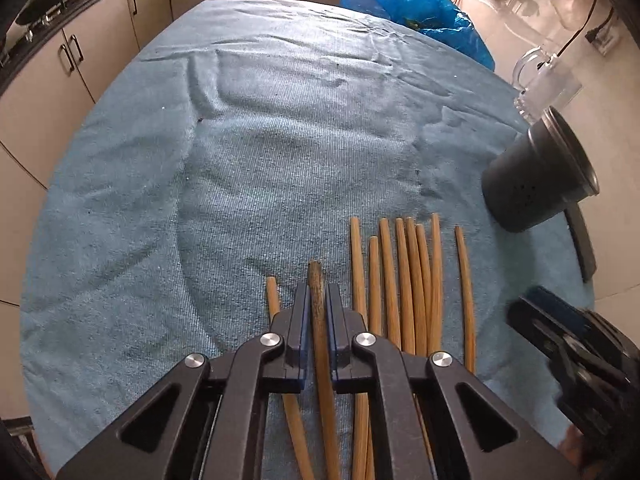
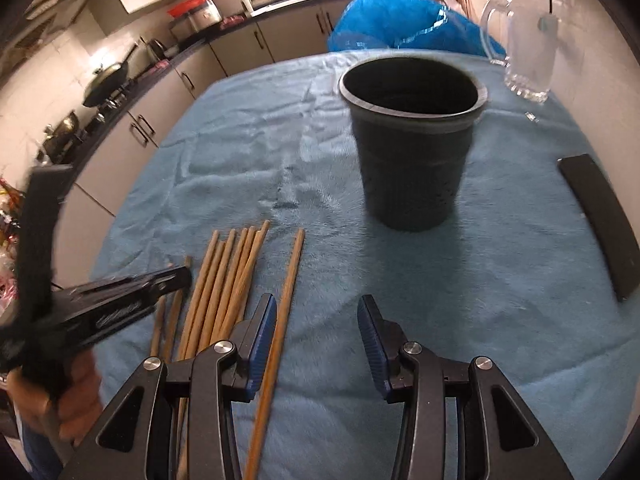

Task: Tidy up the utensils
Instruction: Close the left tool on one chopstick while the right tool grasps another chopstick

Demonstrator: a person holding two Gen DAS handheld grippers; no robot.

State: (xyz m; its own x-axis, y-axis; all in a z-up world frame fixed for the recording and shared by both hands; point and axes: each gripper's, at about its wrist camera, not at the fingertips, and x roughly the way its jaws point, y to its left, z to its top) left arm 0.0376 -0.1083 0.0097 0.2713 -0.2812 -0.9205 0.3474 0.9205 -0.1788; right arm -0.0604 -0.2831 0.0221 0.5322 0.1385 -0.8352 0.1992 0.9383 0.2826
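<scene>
Several wooden chopsticks (image 1: 404,280) lie side by side on a blue towel (image 1: 280,140); they also show in the right wrist view (image 2: 232,276). My left gripper (image 1: 318,296) is shut on one dark-tipped chopstick (image 1: 317,308), low over the towel. A dark utensil cup (image 2: 412,152) stands upright to the right; it shows in the left wrist view (image 1: 540,176). My right gripper (image 2: 316,312) is open and empty, just right of a single chopstick (image 2: 286,296), in front of the cup.
A glass mug (image 2: 524,52) and a blue plastic bag (image 2: 400,24) sit at the far right of the table. A flat black bar (image 2: 600,220) lies at the right edge. Kitchen cabinets and a stove with pans (image 2: 104,84) run along the left.
</scene>
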